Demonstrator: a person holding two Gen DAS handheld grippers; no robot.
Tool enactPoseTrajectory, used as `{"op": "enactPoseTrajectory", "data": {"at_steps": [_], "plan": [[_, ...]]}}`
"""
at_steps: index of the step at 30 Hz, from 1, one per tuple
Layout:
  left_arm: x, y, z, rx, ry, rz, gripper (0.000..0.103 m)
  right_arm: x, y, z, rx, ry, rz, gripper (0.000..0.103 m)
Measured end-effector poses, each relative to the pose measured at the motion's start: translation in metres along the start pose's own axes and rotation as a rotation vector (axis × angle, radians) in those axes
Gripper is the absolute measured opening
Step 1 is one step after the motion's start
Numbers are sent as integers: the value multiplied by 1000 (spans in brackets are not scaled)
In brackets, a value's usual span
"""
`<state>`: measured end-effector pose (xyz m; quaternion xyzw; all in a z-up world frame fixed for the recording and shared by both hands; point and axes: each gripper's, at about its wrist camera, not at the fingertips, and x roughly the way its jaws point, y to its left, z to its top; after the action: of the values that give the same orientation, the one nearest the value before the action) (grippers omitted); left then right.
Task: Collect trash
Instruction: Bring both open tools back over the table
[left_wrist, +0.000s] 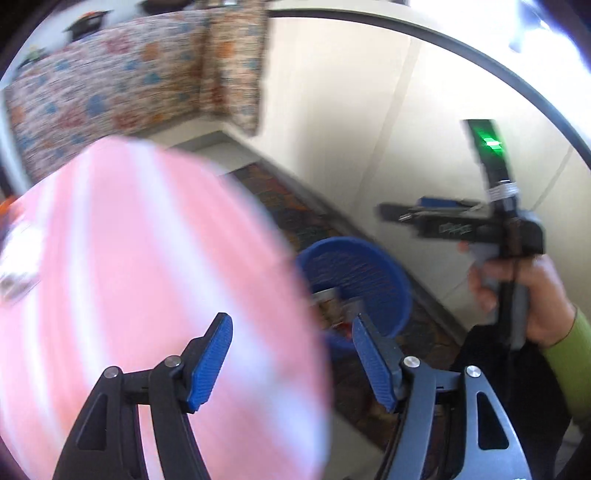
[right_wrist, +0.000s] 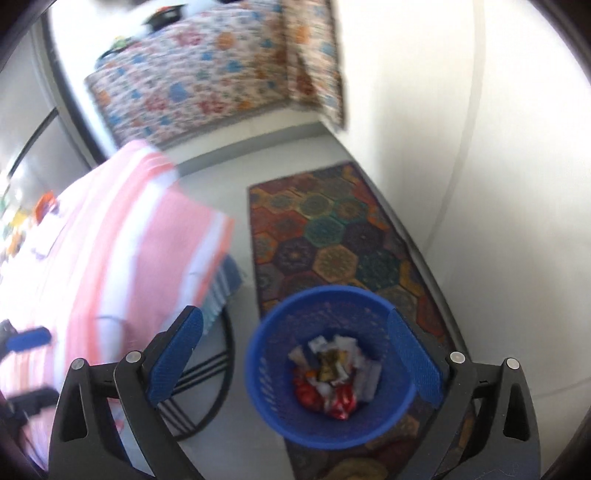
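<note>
A blue mesh bin stands on a patterned rug and holds several wrappers, red, white and gold. My right gripper is open and empty, hovering right above the bin. My left gripper is open and empty, held over the edge of a table with a pink and white striped cloth. In the left wrist view the bin is just beyond the table edge, and the right gripper, held by a hand, is above it.
The striped table has small items at its far left. A floral-covered sofa stands at the back. A white wall runs along the right. A round black frame lies on the grey floor beside the bin.
</note>
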<state>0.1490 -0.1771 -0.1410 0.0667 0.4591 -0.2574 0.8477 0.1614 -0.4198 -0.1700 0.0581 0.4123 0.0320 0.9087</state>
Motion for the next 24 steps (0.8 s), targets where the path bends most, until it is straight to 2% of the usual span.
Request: {"op": "enactPoseTrajectory", "data": {"at_steps": [3, 6, 11, 15, 17, 19, 21, 23, 24], "plan": [[-27, 52, -27, -65, -9, 102, 69, -9, 54, 0, -88, -42, 33, 100], [-52, 113, -52, -158, -17, 195, 69, -18, 115, -5, -140, -56, 130, 100], [-77, 197, -78, -276, -27, 315, 69, -12, 211, -16, -229, -1, 252, 100], [-79, 245, -86, -337, -25, 359, 69, 14, 276, -18, -292, 37, 257, 100], [-85, 257, -89, -338, -46, 344, 71, 33, 293, -17, -317, 57, 226, 100], [-87, 264, -90, -318, -42, 370, 71, 48, 303, -20, -320, 84, 190, 100], [-83, 270, -87, -296, -39, 395, 87, 55, 304, -27, -319, 87, 166, 102], [-81, 278, -90, -310, -49, 386, 94, 54, 306, -29, -332, 86, 157, 103], [-81, 283, -92, -323, -57, 375, 94, 54, 304, -30, -327, 87, 162, 103]]}}
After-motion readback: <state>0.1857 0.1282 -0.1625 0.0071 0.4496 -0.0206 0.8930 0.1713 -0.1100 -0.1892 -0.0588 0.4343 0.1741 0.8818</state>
